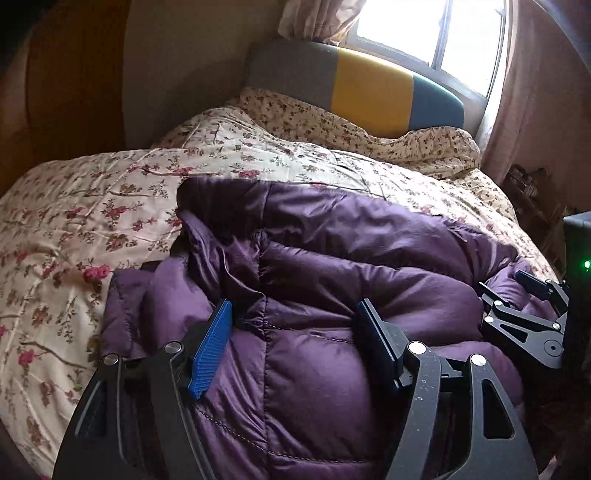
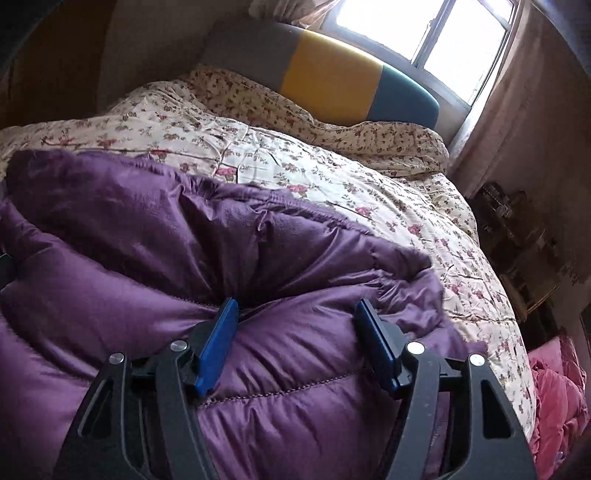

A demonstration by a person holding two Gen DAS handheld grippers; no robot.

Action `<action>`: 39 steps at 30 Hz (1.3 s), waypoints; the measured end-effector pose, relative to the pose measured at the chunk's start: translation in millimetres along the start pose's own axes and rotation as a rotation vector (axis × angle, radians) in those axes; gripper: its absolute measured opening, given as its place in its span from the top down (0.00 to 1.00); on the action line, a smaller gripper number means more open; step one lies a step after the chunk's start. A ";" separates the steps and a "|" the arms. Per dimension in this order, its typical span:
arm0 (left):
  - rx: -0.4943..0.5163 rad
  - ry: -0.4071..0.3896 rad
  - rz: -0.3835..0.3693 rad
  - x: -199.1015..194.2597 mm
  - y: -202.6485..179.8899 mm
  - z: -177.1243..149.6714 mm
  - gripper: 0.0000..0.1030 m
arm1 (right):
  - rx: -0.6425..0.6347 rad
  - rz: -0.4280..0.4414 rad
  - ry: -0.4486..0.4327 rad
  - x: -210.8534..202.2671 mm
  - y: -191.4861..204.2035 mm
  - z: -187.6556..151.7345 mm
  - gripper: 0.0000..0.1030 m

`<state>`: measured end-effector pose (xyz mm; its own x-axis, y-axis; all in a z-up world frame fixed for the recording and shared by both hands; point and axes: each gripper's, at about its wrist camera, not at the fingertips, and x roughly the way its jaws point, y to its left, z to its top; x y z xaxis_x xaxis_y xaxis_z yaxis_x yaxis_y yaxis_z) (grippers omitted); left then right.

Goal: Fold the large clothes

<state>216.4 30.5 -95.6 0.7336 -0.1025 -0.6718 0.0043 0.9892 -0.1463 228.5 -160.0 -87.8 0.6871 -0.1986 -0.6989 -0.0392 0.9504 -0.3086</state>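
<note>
A large purple quilted down jacket [image 1: 332,258] lies bunched on a bed; it also fills the right wrist view [image 2: 166,240]. My left gripper [image 1: 295,317] is open, its blue-padded fingers [image 1: 212,347] pressed down on the jacket's near part, with puffy fabric bulging between them. My right gripper [image 2: 295,317] is open too, resting on the jacket's right portion near its edge. The right gripper also shows at the right of the left wrist view [image 1: 517,291], lying against the jacket.
The bed has a floral quilt [image 1: 92,206] and a floral pillow [image 1: 369,125] against a grey, yellow and blue headboard [image 1: 369,92]. A bright window [image 2: 424,33] and curtain stand behind. A pink cloth [image 2: 557,398] lies off the bed's right side.
</note>
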 end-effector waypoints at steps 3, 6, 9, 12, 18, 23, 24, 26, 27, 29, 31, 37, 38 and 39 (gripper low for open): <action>0.005 -0.005 -0.003 5.1 -0.6 -4.9 0.33 | -0.004 -0.011 -0.009 9.8 6.1 -6.2 0.36; -0.016 0.008 -0.024 11.1 2.3 -6.8 0.33 | -0.001 -0.005 -0.002 17.9 8.3 -8.8 0.36; -0.027 0.021 -0.032 17.0 4.5 -6.5 0.33 | 0.003 0.001 0.007 22.6 9.2 -9.4 0.36; -0.027 0.025 -0.031 18.2 3.7 -7.0 0.33 | 0.005 0.004 0.008 22.6 8.3 -10.3 0.36; -0.066 0.041 -0.066 9.2 9.4 -2.1 0.30 | 0.023 0.038 0.015 20.1 0.4 -7.4 0.34; -0.154 0.021 -0.085 -18.3 24.5 0.4 0.30 | 0.055 0.084 0.000 1.9 -14.0 -3.7 0.25; -0.160 0.011 -0.076 -23.6 27.2 0.3 0.30 | 0.062 0.093 -0.012 -5.0 -16.4 -3.9 0.25; -0.167 -0.004 -0.065 -33.8 34.0 0.1 0.30 | 0.066 0.114 -0.032 -17.6 -18.0 -5.4 0.26; -0.168 -0.009 -0.048 -38.8 37.7 -0.6 0.30 | 0.064 0.130 -0.042 -24.9 -17.4 -6.0 0.27; -0.149 -0.019 -0.001 -46.9 42.4 -1.8 0.30 | 0.058 0.154 -0.060 -37.2 -15.7 -8.7 0.33; -0.128 -0.024 0.030 -55.4 46.2 -4.1 0.30 | 0.051 0.192 -0.066 -48.1 -10.4 -11.8 0.43; -0.099 -0.037 0.069 -75.6 55.8 -12.5 0.30 | 0.019 0.249 -0.044 -61.2 10.5 -25.8 0.58; -0.097 -0.038 0.068 -79.1 55.9 -14.8 0.30 | 0.017 0.246 -0.042 -61.5 12.6 -29.6 0.58; -0.093 -0.038 0.071 -81.3 57.1 -16.8 0.30 | 0.016 0.243 -0.037 -61.5 14.0 -33.3 0.58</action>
<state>145.5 93.6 -61.5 0.7547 -0.0267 -0.6555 -0.1106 0.9797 -0.1673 161.5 -142.5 -70.6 0.6852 0.0450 -0.7269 -0.1953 0.9729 -0.1238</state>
